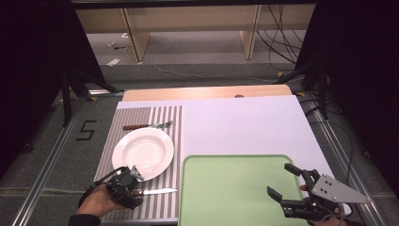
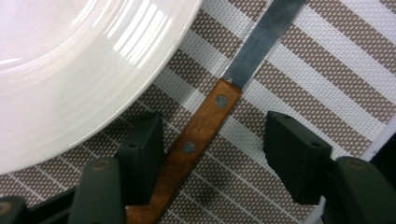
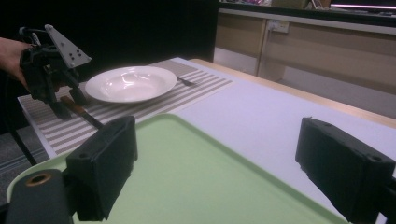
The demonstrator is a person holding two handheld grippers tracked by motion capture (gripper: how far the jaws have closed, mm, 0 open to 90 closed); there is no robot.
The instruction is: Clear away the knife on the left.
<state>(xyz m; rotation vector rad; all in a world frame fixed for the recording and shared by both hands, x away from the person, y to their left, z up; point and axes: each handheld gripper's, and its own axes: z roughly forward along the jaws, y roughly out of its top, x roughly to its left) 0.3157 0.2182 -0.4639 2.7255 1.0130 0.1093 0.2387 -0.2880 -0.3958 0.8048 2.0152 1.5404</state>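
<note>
A knife [image 1: 159, 191] with a wooden handle [image 2: 201, 126] lies on a striped placemat [image 1: 164, 117] just in front of a white plate [image 1: 142, 153], its blade pointing right. My left gripper [image 1: 131, 188] is open and set down over the handle, one jaw on each side. In the left gripper view [image 2: 215, 140] the handle runs between the jaws, close against the left one. My right gripper [image 1: 280, 180] is open above the right part of a green tray [image 1: 226, 188], with nothing between its fingers [image 3: 219, 144].
A fork [image 1: 148, 125] lies on the placemat behind the plate. The white board [image 1: 244, 122] spreads behind the tray and to its right. A wooden table edge [image 1: 207, 92] runs along the back. Metal frame rails [image 1: 42, 169] flank the table.
</note>
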